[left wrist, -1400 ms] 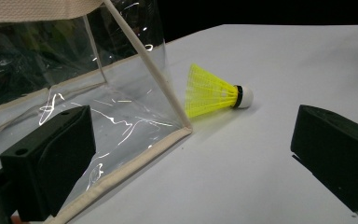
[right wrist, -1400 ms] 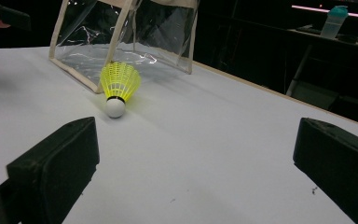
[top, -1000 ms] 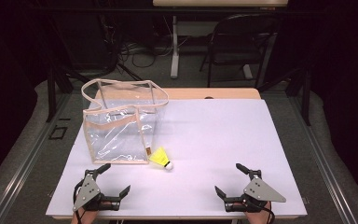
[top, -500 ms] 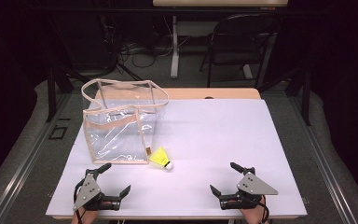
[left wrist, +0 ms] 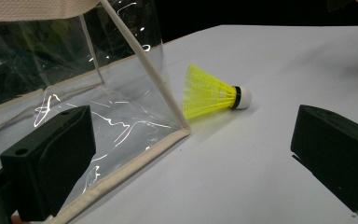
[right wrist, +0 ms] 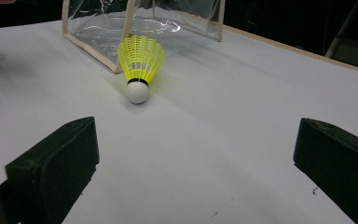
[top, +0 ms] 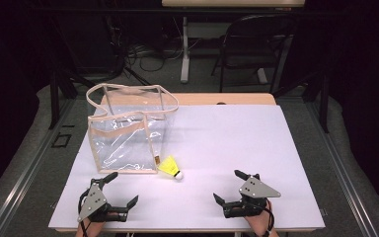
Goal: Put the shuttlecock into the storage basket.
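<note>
Yellow mesh skirt, flared like a little cone, with a black band and a round white cork nose: that's the shuttlecock (top: 170, 168) lying on its side on my white table (top: 237, 143), and it's the thing sitting out in front of both my tools. It rests just beside the near right corner of the clear plastic bag (top: 128, 133), skirt end close against the cream fabric binding, cork pointing away from the bag toward my side of the table.

That bag stands upright, boxy, glossy see-through walls catching white glints, every edge trimmed in woven beige tape, a loop handle drooping over its open top.

My left gripper (top: 109, 195) sits low at the near left edge, black blocky jaws spread wide, nothing between them. In the left gripper view the matte jaws frame the bag's bottom corner and the shuttlecock (left wrist: 212, 91), whose ribbed netting shows clearly.

My right gripper (top: 232, 186), with its grey three-cornered plate on top, rests at the near right, well apart from the shuttlecock. Its jaws are spread too, holding nothing. In the right gripper view the cork faces me, smooth and ball-shaped, the skirt (right wrist: 141, 58) fanning toward the bag (right wrist: 168, 25).
</note>
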The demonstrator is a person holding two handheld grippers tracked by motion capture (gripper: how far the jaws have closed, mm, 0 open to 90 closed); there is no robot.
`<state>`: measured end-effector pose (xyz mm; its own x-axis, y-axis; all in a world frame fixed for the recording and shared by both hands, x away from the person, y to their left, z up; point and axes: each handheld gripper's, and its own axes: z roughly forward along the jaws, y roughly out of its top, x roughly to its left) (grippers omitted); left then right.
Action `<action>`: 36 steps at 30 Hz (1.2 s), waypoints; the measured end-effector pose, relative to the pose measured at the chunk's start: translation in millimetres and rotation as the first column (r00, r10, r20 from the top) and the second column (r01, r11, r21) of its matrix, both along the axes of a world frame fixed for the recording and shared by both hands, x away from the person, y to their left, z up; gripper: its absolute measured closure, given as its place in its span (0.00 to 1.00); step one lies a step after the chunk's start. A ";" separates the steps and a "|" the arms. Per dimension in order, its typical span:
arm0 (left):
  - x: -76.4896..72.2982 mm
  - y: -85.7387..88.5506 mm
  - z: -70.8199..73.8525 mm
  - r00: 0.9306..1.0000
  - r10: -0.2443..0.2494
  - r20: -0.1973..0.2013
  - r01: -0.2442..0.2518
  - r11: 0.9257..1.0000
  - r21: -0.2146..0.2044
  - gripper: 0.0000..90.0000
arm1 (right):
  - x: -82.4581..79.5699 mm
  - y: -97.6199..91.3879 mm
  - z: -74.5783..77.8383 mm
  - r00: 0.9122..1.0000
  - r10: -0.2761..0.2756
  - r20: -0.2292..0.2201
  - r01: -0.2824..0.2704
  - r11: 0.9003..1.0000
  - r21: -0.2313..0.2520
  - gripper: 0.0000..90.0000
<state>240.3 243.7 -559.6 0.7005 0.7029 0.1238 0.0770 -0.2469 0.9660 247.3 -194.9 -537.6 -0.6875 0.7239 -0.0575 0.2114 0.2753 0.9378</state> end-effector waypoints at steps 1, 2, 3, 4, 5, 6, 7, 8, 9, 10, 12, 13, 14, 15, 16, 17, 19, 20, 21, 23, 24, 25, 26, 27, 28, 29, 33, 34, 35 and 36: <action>0.1 0.3 0.1 1.000 0.000 0.000 0.000 1.000 0.003 0.00 | 0.9 1.6 0.5 1.000 0.004 -0.003 -0.004 1.000 0.002 0.00; 0.2 0.3 0.0 1.000 0.000 0.000 0.000 1.000 0.003 0.00 | 3.0 5.0 1.4 1.000 0.006 -0.010 -0.006 1.000 -0.005 0.00; 0.3 0.4 0.0 1.000 -0.001 0.000 0.001 1.000 0.005 0.00 | 3.0 5.0 1.4 1.000 0.006 -0.010 -0.006 1.000 -0.005 0.00; 0.3 0.6 -0.1 1.000 -0.003 0.000 0.003 1.000 0.008 0.00 | 4.1 6.7 1.7 1.000 0.009 -0.014 -0.009 1.000 -0.004 0.00; 0.0 0.7 -0.2 1.000 -0.003 -0.001 0.003 1.000 0.008 0.00 | 5.4 8.5 2.1 1.000 0.010 -0.019 -0.010 1.000 -0.006 0.00; -0.2 1.0 -0.2 1.000 -0.004 -0.001 0.004 1.000 0.008 0.00 | 6.9 10.2 2.3 1.000 0.012 -0.023 -0.012 1.000 -0.007 0.00; -0.4 1.1 -0.2 1.000 -0.004 0.000 0.004 1.000 0.006 0.00 | 8.3 12.0 2.6 1.000 0.014 -0.028 -0.015 1.000 -0.010 0.00; -0.4 1.3 -0.2 1.000 -0.003 0.000 0.003 1.000 0.007 0.00 | 9.4 13.9 2.8 0.999 0.016 -0.031 -0.016 1.000 -0.012 0.00; -0.3 1.4 -0.4 1.000 -0.003 0.000 0.003 1.000 0.006 0.00 | 10.3 15.8 3.0 0.999 0.017 -0.036 -0.018 1.000 -0.015 0.00; -0.2 1.5 -0.5 1.000 -0.001 -0.001 0.001 1.000 0.005 0.00 | 11.3 17.5 3.2 0.999 0.020 -0.041 -0.021 1.000 -0.014 0.00; 0.7 2.1 -0.8 1.000 0.002 -0.002 -0.002 1.000 0.007 0.00 | 13.4 20.9 3.4 0.998 0.017 -0.054 -0.018 1.000 -0.015 0.00; 1.3 2.3 -0.9 1.000 0.003 0.000 -0.003 1.000 0.007 0.00 | 14.1 22.6 3.7 0.998 0.018 -0.060 -0.019 1.000 -0.017 0.00; 1.6 2.3 -1.1 1.000 0.004 -0.003 -0.004 1.000 0.006 0.00 | 15.1 24.0 3.9 0.998 0.021 -0.061 -0.022 1.000 -0.019 0.00; 2.1 1.8 -1.3 1.000 0.001 -0.002 -0.001 1.000 0.005 0.00 | 16.6 27.6 4.5 0.997 0.021 -0.070 -0.023 0.999 -0.027 0.00; 2.1 1.8 -1.3 1.000 0.001 -0.002 -0.001 1.000 0.005 0.00 | 16.6 27.6 4.5 0.997 0.021 -0.070 -0.023 0.999 -0.027 0.00; 2.3 1.7 -1.1 1.000 0.000 0.000 0.000 1.000 0.009 0.00 | 18.9 31.0 4.7 0.996 0.026 -0.084 -0.028 0.999 -0.032 0.00; 2.7 0.5 -1.0 1.000 -0.003 0.002 0.003 1.000 0.005 0.00 | 20.3 32.6 4.5 0.996 0.024 -0.086 -0.028 0.999 -0.038 0.00; 2.9 0.2 -0.9 1.000 -0.005 0.002 0.005 1.000 0.009 0.00 | 21.7 34.4 4.3 0.995 0.025 -0.096 -0.029 0.999 -0.043 0.00; 3.3 -0.8 -1.0 1.000 -0.009 0.002 0.009 1.000 0.014 0.00 | 23.9 37.6 4.2 0.994 0.030 -0.110 -0.035 0.998 -0.048 0.00; 3.3 -1.2 -1.0 1.000 -0.009 0.001 0.009 1.000 0.013 0.00 | 25.5 40.8 4.8 0.993 0.029 -0.116 -0.036 0.998 -0.057 0.00; 3.2 -1.4 -1.0 1.000 -0.010 0.002 0.010 1.000 0.014 0.00 | 25.9 42.0 5.1 0.992 0.030 -0.120 -0.037 0.998 -0.055 0.00; 2.9 -1.6 -0.8 1.000 -0.011 -0.001 0.011 1.000 0.014 0.00 | 25.9 42.0 5.1 0.992 0.030 -0.120 -0.037 0.998 -0.055 0.00; 2.5 -1.7 -0.9 1.000 -0.011 0.003 0.011 1.000 0.017 0.00 | 26.7 43.2 5.4 0.992 0.032 -0.123 -0.039 0.998 -0.054 0.00; 1.9 -1.6 -0.8 1.000 -0.012 0.002 0.012 1.000 0.019 0.00 | 27.5 44.1 5.6 0.991 0.034 -0.128 -0.042 0.998 -0.055 0.00; 1.3 -1.5 -0.6 1.000 -0.011 0.002 0.011 1.000 0.020 0.00 | 28.3 45.4 5.6 0.991 0.037 -0.131 -0.044 0.998 -0.053 0.00; 1.0 -1.4 -0.3 1.000 -0.010 0.006 0.010 1.000 0.020 0.00 | 29.0 46.6 5.5 0.990 0.038 -0.135 -0.046 0.997 -0.060 0.00; 1.7 -2.1 -0.5 1.000 -0.004 0.007 0.003 1.000 0.022 0.00 | 32.7 53.9 3.3 0.986 0.044 -0.164 -0.056 0.996 -0.068 0.00; 1.8 -2.5 -0.7 1.000 -0.003 0.004 0.003 1.000 0.023 0.00 | 32.7 53.9 3.3 0.986 0.044 -0.164 -0.056 0.996 -0.068 0.00; 1.8 -2.6 -0.8 1.000 -0.003 0.005 0.003 1.000 0.023 0.00 | 33.8 55.5 3.0 0.984 0.045 -0.172 -0.058 0.996 -0.068 0.00; 1.6 -2.4 -0.7 1.000 -0.005 0.005 0.005 1.000 0.022 0.00 | 36.3 59.0 2.8 0.981 0.057 -0.183 -0.071 0.995 -0.073 0.00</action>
